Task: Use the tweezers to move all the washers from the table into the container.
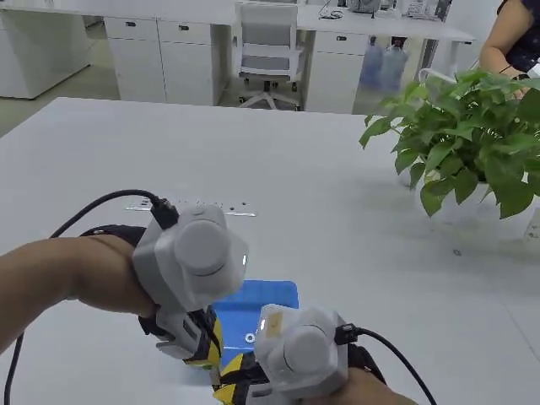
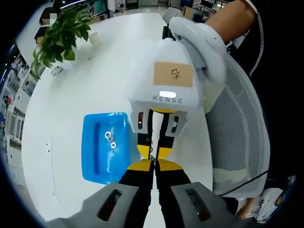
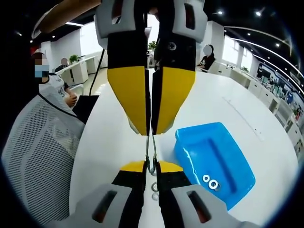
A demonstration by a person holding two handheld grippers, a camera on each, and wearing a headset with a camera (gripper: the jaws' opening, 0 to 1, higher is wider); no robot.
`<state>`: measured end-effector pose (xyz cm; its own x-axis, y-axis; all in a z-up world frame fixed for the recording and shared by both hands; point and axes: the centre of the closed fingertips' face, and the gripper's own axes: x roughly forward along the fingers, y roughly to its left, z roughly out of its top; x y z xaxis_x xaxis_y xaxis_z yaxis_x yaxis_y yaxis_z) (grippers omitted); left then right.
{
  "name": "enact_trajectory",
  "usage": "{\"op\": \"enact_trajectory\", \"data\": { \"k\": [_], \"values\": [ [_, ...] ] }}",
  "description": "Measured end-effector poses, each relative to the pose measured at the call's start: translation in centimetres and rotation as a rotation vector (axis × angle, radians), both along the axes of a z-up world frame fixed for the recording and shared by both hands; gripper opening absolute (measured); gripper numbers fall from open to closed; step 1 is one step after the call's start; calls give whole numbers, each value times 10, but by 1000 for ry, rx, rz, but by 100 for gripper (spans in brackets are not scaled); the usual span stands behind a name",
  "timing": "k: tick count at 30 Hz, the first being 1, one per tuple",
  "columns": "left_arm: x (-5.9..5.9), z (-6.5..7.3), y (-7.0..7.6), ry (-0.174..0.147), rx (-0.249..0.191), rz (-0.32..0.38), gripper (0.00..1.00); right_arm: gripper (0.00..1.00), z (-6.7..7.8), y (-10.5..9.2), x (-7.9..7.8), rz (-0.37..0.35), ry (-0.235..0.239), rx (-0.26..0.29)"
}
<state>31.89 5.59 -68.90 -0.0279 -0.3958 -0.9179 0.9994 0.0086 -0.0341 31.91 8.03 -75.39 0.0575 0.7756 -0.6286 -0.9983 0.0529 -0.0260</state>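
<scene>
The tweezers (image 3: 150, 151) are pinched by the left gripper (image 3: 149, 130) and right gripper (image 3: 151, 167) together, beside the container (image 3: 228, 142). Two washers (image 3: 209, 181) lie inside; seemingly two more wait beside it. One grip must be released first.

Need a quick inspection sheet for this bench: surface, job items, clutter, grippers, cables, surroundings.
Surface: white table, mostly bare.
Job's things: thin metal tweezers; blue plastic container holding two metal washers; two loose washers on the table beside it.
Clutter: leafy green potted plant.
Grippers: left gripper and right gripper face each other, both shut on the tweezers.
Cables: one black cable from each gripper.
Surroundings: white cabinets, grey office chair.
</scene>
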Motion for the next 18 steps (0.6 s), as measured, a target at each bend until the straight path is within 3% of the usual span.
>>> {"op": "enact_trajectory", "data": {
  "k": [18],
  "values": [
    [14,26,-6,-31,-25,-3,6,10,27,-7,16,-11,-25,7]
  ]
}}
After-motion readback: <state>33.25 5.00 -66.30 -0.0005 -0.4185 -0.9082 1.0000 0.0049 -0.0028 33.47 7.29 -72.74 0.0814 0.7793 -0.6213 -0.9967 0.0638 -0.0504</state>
